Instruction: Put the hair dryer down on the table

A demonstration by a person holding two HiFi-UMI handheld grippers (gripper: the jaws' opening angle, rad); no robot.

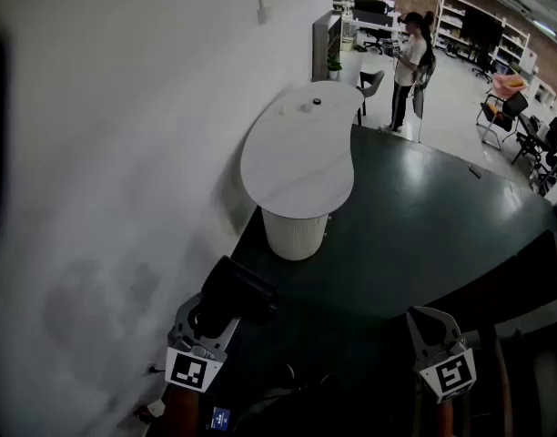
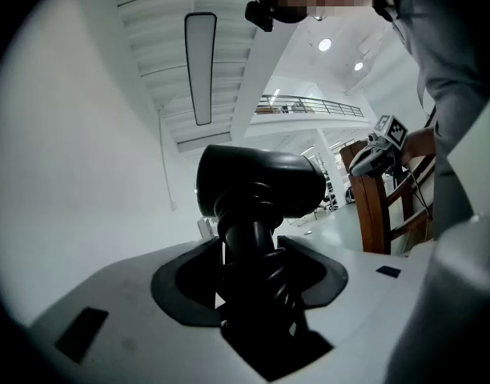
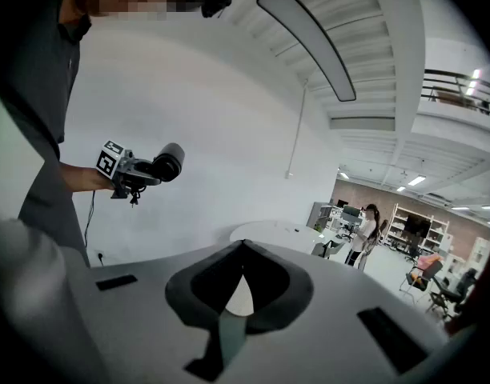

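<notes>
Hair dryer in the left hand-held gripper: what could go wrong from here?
1. The left hand-held gripper clamps the hair dryer by its handle, where the coiled cord wraps it: it may slip, or snag on release.
2. It hangs at the edge of the dark table, by the wall; set down there, it could roll off.

I'm counting one hair dryer (image 1: 235, 291), two tables (white table (image 1: 297, 167), dark table (image 1: 424, 226)), one bystander (image 1: 410, 62), and two grippers: left gripper (image 1: 210, 309), right gripper (image 1: 429, 315).
</notes>
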